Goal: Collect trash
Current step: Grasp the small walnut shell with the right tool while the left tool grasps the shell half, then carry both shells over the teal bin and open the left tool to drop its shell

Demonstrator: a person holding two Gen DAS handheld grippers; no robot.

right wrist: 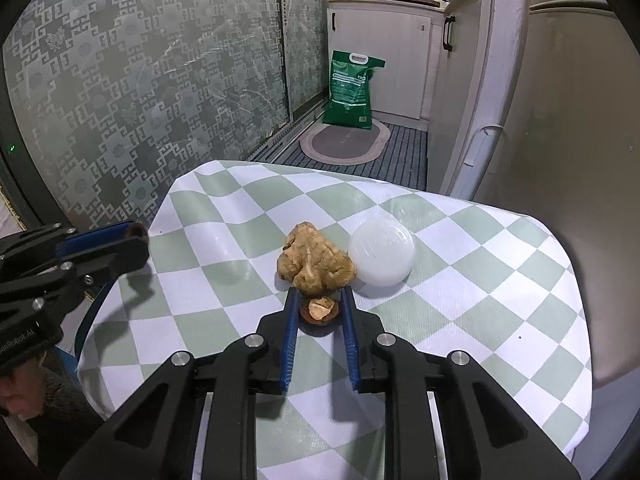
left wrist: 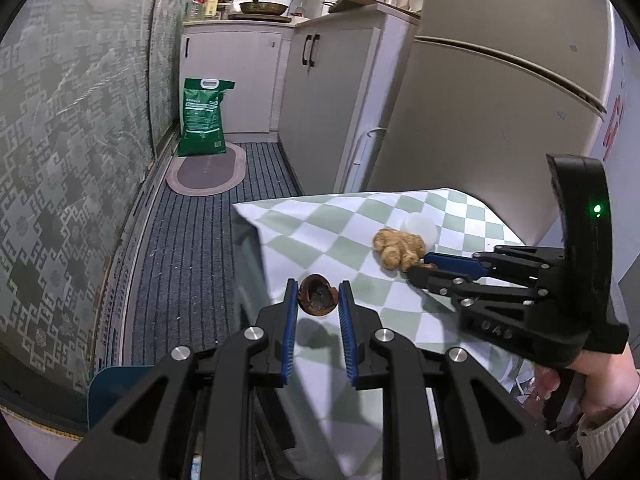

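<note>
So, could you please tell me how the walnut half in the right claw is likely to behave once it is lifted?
The walnut half looks like thin hollow shell, so probably light and stiff, though it may crack if squeezed hard. Its rounded sides sit between narrow blue pads, so it could twist or slip out.

surface: table (right wrist: 500, 280) under a green-and-white checked cloth | centre: knobbly ginger root (right wrist: 316, 264), lying on the cloth | right of it, touching: white round lid (right wrist: 384, 256) | just near of the ginger: walnut half-shell (right wrist: 320, 312), open side up | floor beyond: striped mat (left wrist: 192, 240), oval rug (left wrist: 206, 170), green sack (left wrist: 202, 120) standing at the far end
</note>
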